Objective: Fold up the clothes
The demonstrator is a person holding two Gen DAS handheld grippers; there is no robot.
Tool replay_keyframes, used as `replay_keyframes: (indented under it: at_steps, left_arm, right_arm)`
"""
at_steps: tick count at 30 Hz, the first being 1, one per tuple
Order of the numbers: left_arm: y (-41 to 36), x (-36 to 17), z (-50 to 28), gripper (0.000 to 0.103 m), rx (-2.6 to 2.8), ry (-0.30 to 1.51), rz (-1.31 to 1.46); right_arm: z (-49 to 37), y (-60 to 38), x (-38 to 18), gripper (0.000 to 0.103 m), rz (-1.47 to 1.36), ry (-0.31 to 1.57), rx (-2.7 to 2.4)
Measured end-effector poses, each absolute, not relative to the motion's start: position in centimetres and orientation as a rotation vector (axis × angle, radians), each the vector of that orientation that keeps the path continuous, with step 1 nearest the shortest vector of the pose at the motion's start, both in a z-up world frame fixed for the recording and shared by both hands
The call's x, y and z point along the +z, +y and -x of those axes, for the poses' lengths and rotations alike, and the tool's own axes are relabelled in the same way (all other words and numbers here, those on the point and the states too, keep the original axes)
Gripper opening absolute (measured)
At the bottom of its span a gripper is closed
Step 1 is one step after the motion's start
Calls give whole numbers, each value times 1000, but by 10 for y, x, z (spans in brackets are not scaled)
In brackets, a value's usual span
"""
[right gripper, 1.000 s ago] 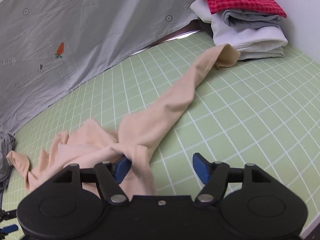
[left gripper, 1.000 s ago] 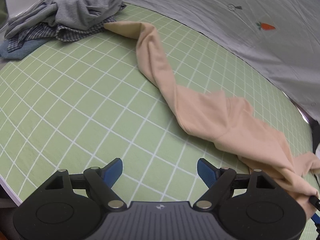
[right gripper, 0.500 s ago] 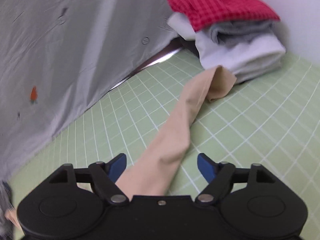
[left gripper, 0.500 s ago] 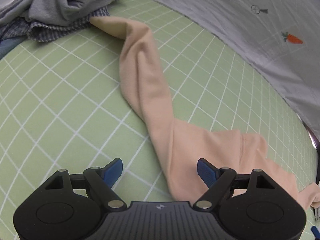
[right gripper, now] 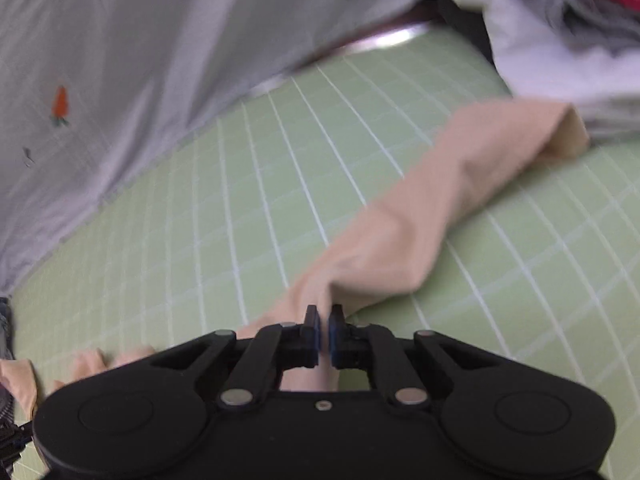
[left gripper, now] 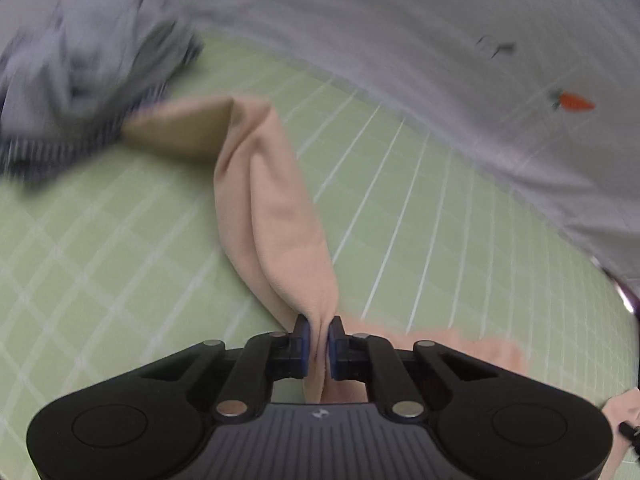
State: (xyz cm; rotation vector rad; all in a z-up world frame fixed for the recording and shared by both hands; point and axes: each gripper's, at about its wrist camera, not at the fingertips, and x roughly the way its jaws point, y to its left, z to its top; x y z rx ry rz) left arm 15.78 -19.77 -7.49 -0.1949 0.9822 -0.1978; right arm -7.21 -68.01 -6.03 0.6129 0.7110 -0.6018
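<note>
On the green grid mat (left gripper: pixel 100 264): I see a soft peach garment (left gripper: pixel 276 216), stretched long and creased.
Left gripper (left gripper: pixel 319 338): I have it clamped on one bunched sleeve.
Right gripper (right gripper: pixel 324 330): pinched on the other sleeve.
Far right: a folded stack (right gripper: pixel 568 40), red checked cloth on top.

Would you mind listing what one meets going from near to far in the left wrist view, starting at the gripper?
left gripper, shut on the peach garment → the garment's sleeve running away over the green grid mat → the pile of grey and striped clothes at the sleeve's far end → grey sheet.
</note>
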Motion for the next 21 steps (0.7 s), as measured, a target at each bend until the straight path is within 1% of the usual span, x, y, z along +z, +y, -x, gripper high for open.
replay_keyframes:
  at_steps: [3,4,5,6,7,8,9,10,11,12,13,14,15,18,21]
  left_arm:
    - [-211,-29,-189,10,-233,828,184]
    - [-211,-19,-201,11,-244,777,189]
    - [-213,-13,-213,14,-264,738,206]
    - [-222,-10,-223,22,-296,726,220]
    - [-230,-9,-232,25,-322,717,231]
    - [-241,-12,-235,33,-315,721,222]
    - [-251,-16,-233,46,-292,727,199]
    - [-259,-21,-231,54,-273,735,177]
    - [-264,-29,-224,67,-273,750,155]
    - [-265,-40,-216,68,-286,774,139]
    - [-266,-50,-208,68,-298,812,129]
    - [-266,-61,-200,68,-311,851,119]
    - [-266,-72,-190,68,-324,891,109]
    - [-271,-105,-159,68,-394,986,47]
    - [-288,-126,-137,68,-486,1043,-13]
  right_arm:
    - [63,-690,-43,5,-575,656,-576]
    - [62,-701,-29,5,-587,588,-604]
    - [61,-714,-15,5,-599,516,-633]
    - [58,-725,-7,5,-605,463,-677]
    - [55,-737,1,5,-610,411,-721]
    - [50,-745,2,8,-577,387,-757]
    - [43,-745,-2,15,-519,440,-804]
    - [36,-745,-6,34,-458,496,-851]
    - [29,-745,-11,42,-396,553,-896]
    - [21,-745,-16,43,-333,609,-941]
    - [28,-739,-20,46,-330,614,-920]
    - [35,-731,-28,55,-362,626,-894]
    - [43,-723,-35,58,-395,638,-866]
    - [62,-694,-59,58,-447,704,-813]
    - [77,-662,-79,58,-455,775,-773]
